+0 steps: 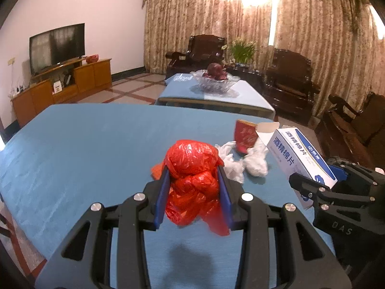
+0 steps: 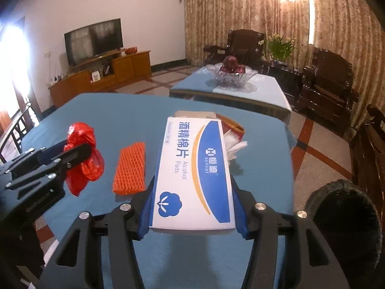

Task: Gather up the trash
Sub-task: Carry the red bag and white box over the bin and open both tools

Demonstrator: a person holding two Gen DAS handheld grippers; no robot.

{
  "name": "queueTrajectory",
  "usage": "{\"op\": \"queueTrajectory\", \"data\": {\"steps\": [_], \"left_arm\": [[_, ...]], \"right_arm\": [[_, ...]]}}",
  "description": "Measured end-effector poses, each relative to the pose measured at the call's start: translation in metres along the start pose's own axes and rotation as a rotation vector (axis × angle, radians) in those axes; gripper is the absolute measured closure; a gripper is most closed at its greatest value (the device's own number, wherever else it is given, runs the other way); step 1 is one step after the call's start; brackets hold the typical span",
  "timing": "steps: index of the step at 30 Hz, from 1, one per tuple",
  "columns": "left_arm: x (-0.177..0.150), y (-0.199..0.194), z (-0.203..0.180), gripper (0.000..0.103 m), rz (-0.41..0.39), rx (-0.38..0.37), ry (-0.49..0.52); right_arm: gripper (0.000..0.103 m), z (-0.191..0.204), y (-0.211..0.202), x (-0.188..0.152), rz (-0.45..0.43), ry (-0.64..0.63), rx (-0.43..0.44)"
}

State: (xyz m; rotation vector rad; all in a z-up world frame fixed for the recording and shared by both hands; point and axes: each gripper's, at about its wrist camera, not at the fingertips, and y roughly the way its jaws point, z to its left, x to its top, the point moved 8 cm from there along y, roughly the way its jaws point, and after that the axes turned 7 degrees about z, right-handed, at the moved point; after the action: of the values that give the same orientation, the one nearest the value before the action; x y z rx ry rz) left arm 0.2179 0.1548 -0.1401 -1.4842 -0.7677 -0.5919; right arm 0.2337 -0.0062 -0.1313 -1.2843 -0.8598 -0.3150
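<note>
My left gripper (image 1: 194, 180) is shut on a crumpled red plastic bag (image 1: 192, 168), held above the blue table (image 1: 84, 149); the bag also shows in the right wrist view (image 2: 84, 159). My right gripper (image 2: 192, 192) is shut on a white and blue alcohol pads box (image 2: 195, 168), also in the left wrist view (image 1: 300, 159). On the table lie crumpled white plastic (image 1: 243, 161), a red packet (image 1: 245, 136) and an orange foam net (image 2: 131, 168).
A second table (image 1: 216, 96) with a glass fruit bowl (image 1: 214, 79) stands beyond. Dark wooden armchairs (image 1: 288, 82) line the curtain side. A TV cabinet (image 1: 60, 84) is at far left. A dark round object (image 2: 346, 216) sits at right.
</note>
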Motion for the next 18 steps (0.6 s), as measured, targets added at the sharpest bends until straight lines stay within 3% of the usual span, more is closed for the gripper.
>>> {"op": "queueTrajectory", "data": {"steps": [18], "left_arm": [[0.025,-0.036,-0.112,0.067,-0.052,-0.147,0.093]], "right_arm": [[0.049,-0.092,-0.087,0.0,-0.122,0.12,-0.093]]}}
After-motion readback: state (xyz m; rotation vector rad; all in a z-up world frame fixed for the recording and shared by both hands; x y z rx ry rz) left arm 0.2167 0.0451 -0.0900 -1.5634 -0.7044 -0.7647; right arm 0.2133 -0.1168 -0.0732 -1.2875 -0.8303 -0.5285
